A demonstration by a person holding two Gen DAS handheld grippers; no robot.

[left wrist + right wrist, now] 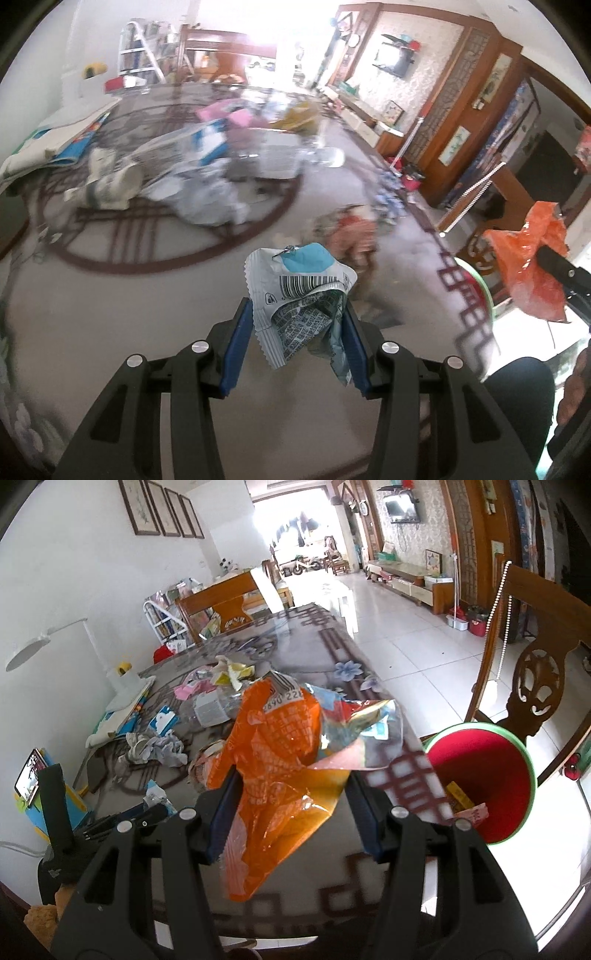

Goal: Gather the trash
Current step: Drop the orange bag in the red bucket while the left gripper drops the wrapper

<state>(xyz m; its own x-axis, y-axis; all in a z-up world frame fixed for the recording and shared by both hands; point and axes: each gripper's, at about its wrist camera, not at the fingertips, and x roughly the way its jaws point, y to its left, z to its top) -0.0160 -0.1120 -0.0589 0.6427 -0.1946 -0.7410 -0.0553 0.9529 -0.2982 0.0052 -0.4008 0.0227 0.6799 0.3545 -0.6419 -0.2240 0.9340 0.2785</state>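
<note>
My left gripper (pixel 295 328) is shut on a crumpled white wrapper (pixel 299 291) with a barcode and a blue patch, held above the patterned tablecloth (pixel 147 295). My right gripper (pixel 291 805) is shut on a crinkled orange snack bag (pixel 273 760) with a shiny foil inside; in the left wrist view that orange bag (pixel 528 266) hangs at the far right. A red bin with a green rim (pixel 480 771) stands beside the table's right edge, just right of my right gripper, with some wrappers inside; a sliver of the bin's rim (pixel 476 280) shows in the left wrist view.
More trash (pixel 207 173) lies piled on the table's far half: crumpled paper, pink and yellow wrappers, a white box. A wooden chair (pixel 532 679) stands behind the bin. A phone on a stand (pixel 29 779) and a white lamp (pixel 40 642) sit at the left.
</note>
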